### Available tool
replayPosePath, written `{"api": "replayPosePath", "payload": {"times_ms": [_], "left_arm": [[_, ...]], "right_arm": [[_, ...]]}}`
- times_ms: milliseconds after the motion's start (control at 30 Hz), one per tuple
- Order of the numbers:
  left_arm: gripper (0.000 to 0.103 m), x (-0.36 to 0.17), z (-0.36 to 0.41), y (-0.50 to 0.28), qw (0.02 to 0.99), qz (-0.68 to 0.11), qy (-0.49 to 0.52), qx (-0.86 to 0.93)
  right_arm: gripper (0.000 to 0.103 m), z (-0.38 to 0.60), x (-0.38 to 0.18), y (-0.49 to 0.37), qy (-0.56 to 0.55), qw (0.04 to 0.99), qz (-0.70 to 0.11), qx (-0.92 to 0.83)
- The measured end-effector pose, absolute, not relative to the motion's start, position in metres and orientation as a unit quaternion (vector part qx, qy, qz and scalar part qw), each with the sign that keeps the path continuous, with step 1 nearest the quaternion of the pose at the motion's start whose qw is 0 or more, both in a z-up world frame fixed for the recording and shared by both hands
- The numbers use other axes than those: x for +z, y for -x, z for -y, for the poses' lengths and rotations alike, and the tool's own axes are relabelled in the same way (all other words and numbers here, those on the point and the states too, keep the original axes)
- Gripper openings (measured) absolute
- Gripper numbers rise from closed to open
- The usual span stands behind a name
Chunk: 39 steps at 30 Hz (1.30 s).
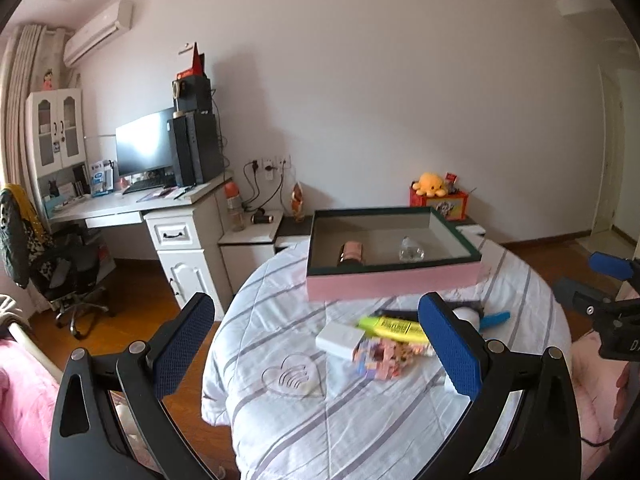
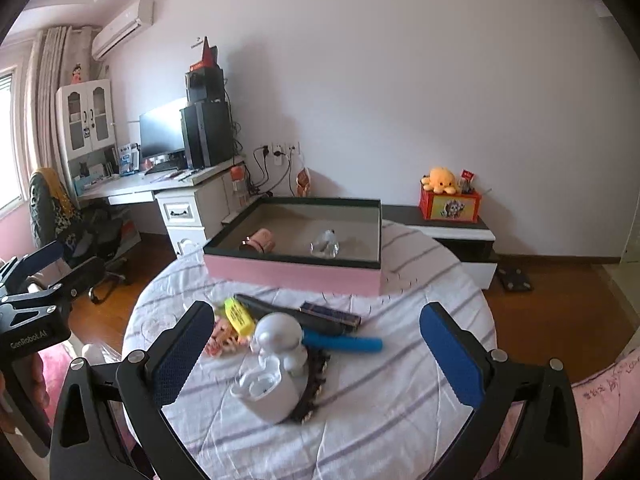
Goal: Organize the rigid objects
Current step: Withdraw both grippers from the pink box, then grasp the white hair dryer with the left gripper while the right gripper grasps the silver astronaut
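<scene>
A pink box with a dark rim (image 1: 394, 282) (image 2: 294, 274) stands at the far side of the round table. Inside lie a pink bottle (image 1: 351, 253) (image 2: 260, 240) and a clear glass piece (image 1: 411, 250) (image 2: 325, 245). In front of it a pile holds a yellow highlighter (image 1: 390, 327) (image 2: 239, 316), a white box (image 1: 340, 339), a pink patterned item (image 1: 384, 356), a blue pen (image 2: 344, 343), a white astronaut figure (image 2: 280, 340) and a white open case (image 2: 266, 394). My left gripper (image 1: 316, 344) is open and empty above the pile. My right gripper (image 2: 316, 350) is open wide, nothing held.
The table wears a white striped quilt (image 1: 320, 420) (image 2: 400, 400). A desk with a monitor (image 1: 144, 146) and an office chair (image 1: 68, 276) stand at the left. A low cabinet with a red tin and a yellow plush (image 2: 440, 182) sits at the wall. Wooden floor surrounds the table.
</scene>
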<state>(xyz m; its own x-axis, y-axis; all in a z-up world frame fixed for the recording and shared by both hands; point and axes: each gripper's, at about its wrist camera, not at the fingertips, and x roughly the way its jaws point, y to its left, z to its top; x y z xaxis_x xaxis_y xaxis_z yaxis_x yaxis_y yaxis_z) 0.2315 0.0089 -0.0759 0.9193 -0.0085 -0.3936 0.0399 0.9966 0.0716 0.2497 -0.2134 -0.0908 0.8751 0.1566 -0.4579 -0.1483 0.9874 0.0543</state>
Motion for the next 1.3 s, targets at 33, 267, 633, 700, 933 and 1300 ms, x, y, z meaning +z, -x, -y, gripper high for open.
{"api": "replayPosePath", "payload": {"times_ms": [33, 267, 633, 700, 933, 1300], "left_arm": [[0.103, -0.079, -0.009, -0.23, 0.978, -0.202, -0.04, -0.012], [0.103, -0.098, -0.004, -0.232, 0.971, -0.23, -0.056, -0.019], [0.103, -0.138, 0.047, -0.247, 0.95, -0.289, -0.053, -0.106], [0.103, -0.147, 0.061, -0.253, 0.943, -0.307, -0.048, -0.122], [0.103, -0.176, 0.097, -0.275, 0.925, -0.35, -0.051, -0.14], [0.06, -0.191, 0.101, -0.286, 0.902, -0.372, -0.018, -0.219]], "right_arm": [[0.103, 0.214, -0.094, -0.246, -0.008, 0.968, -0.238, 0.078], [0.103, 0.213, -0.108, -0.245, -0.005, 0.963, -0.26, 0.077], [0.103, 0.232, -0.137, -0.258, -0.01, 0.953, -0.299, 0.041], [0.103, 0.243, -0.141, -0.261, -0.02, 0.952, -0.305, 0.031], [0.103, 0.267, -0.164, -0.267, -0.033, 0.941, -0.336, 0.023], [0.103, 0.278, -0.178, -0.276, -0.055, 0.934, -0.352, 0.037]]}}
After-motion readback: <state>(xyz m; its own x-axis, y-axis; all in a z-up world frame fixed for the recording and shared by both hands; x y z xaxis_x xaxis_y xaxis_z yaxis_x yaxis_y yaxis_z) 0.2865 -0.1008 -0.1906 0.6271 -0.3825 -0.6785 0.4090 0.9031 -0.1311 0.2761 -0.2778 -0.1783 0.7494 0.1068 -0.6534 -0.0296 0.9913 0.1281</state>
